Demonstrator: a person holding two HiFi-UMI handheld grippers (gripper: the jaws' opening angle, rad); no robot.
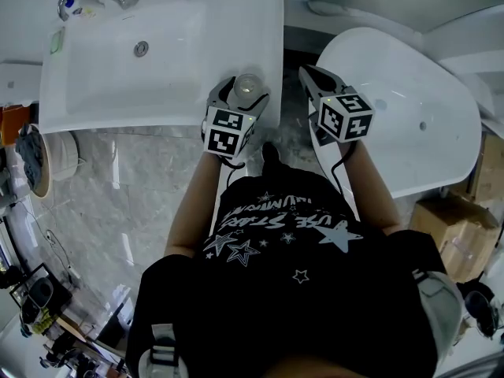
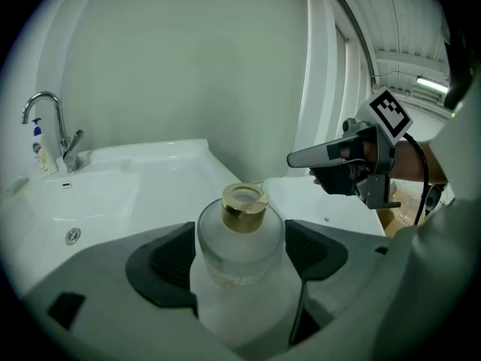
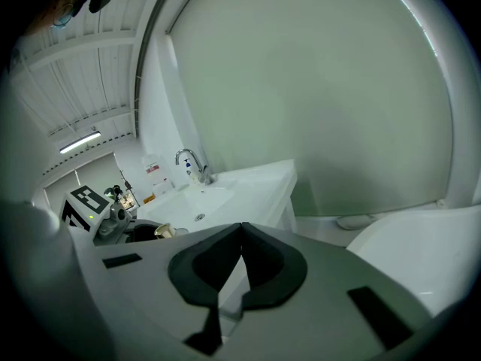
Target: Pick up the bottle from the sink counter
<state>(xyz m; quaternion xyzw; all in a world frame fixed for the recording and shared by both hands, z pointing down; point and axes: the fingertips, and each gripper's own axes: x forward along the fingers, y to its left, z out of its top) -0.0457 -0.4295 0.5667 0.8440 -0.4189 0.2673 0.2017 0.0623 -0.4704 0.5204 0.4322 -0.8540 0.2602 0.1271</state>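
Note:
A frosted glass bottle with a gold cap stands upright at the front right corner of the white sink counter. My left gripper is open, one dark pad on each side of the bottle's shoulder. From the head view the bottle shows between those jaws, with the left gripper around it. My right gripper hangs shut and empty to the right, over the gap beside the counter. Its pads meet in the right gripper view, where the cap peeks out at the left.
A chrome faucet and a small soap bottle stand at the far end of the basin. A large white tub lies to the right. Cardboard boxes sit beyond it, and marble floor lies in front.

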